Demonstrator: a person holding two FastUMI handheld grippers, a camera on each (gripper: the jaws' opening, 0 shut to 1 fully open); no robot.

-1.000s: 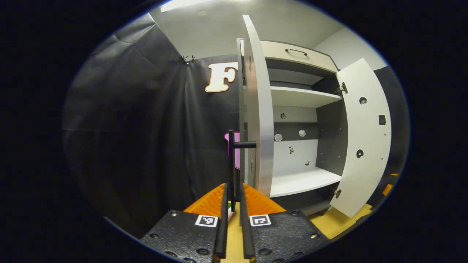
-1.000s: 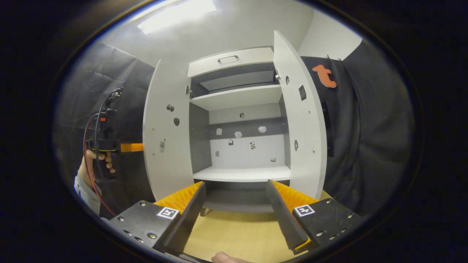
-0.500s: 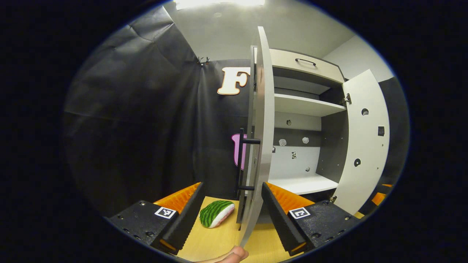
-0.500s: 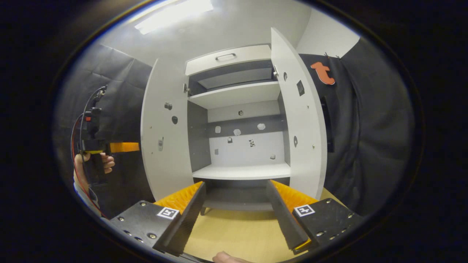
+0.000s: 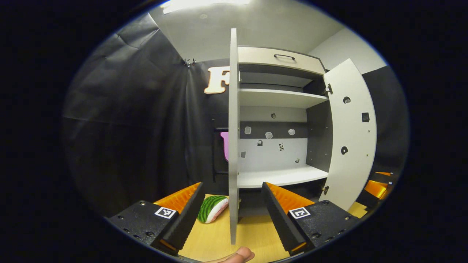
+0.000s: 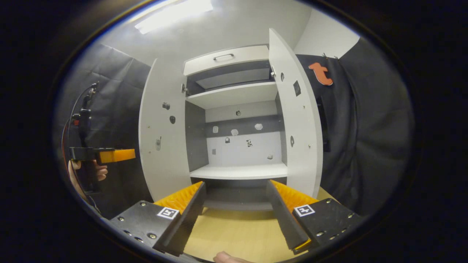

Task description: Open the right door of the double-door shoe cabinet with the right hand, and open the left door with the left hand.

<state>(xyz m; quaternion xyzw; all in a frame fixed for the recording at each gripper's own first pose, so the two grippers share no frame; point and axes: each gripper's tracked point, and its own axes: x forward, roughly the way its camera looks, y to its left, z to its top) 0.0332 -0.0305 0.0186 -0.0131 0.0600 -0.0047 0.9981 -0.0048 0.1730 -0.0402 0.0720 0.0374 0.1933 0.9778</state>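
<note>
Both grippers, left gripper [image 5: 232, 215] and right gripper [image 6: 236, 215], I am holding wide apart and empty before the shoe cabinet [image 6: 237, 109]. Its left door [image 5: 233, 138] and right door [image 6: 298, 117] are standing open. Left gripper view is adding a watermelon toy [image 5: 212, 208] beside the left door.

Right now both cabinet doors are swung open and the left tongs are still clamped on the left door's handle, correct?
Not quite. Both doors are open, but the left tongs are open and off the handle; the left gripper view shows the left door edge-on between the spread fingers. The right door stands open.
</note>
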